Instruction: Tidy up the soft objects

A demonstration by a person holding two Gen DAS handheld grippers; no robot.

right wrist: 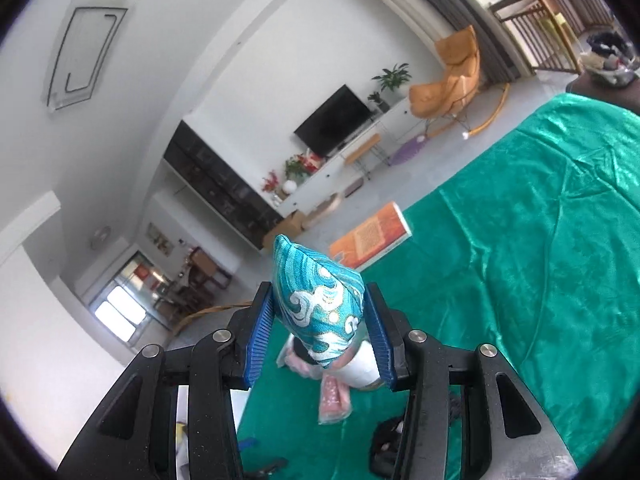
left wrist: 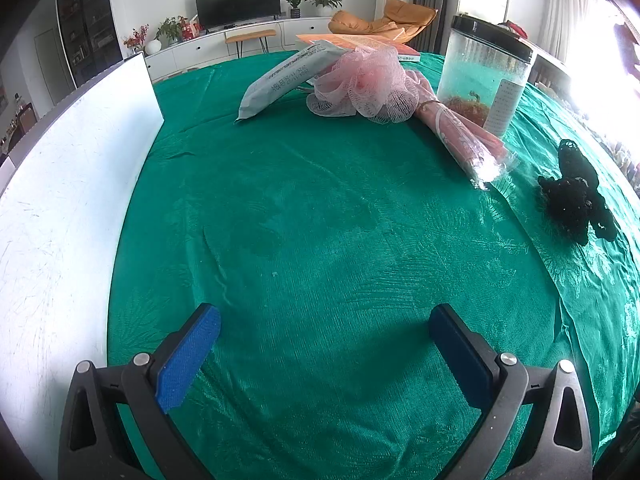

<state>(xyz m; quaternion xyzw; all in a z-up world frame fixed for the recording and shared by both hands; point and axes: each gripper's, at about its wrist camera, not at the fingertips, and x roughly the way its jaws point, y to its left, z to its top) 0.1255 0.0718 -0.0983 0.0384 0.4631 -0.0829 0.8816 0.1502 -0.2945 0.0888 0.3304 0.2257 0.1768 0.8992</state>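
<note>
My right gripper [right wrist: 318,316] is shut on a teal fabric pouch with white wave patterns [right wrist: 316,300], held high above the green tablecloth [right wrist: 520,260]. My left gripper [left wrist: 324,344] is open and empty, low over the green tablecloth [left wrist: 300,220]. In the left wrist view a pink mesh bath sponge [left wrist: 364,84], a grey soft packet [left wrist: 288,76], a pink wrapped bundle [left wrist: 460,132] and a black crocheted piece [left wrist: 576,196] lie at the far side and right.
A white box wall [left wrist: 72,184] stands along the left of the cloth. A clear jar with a black lid [left wrist: 484,68] stands at the back right. An orange book [right wrist: 372,240] lies at the table's far edge.
</note>
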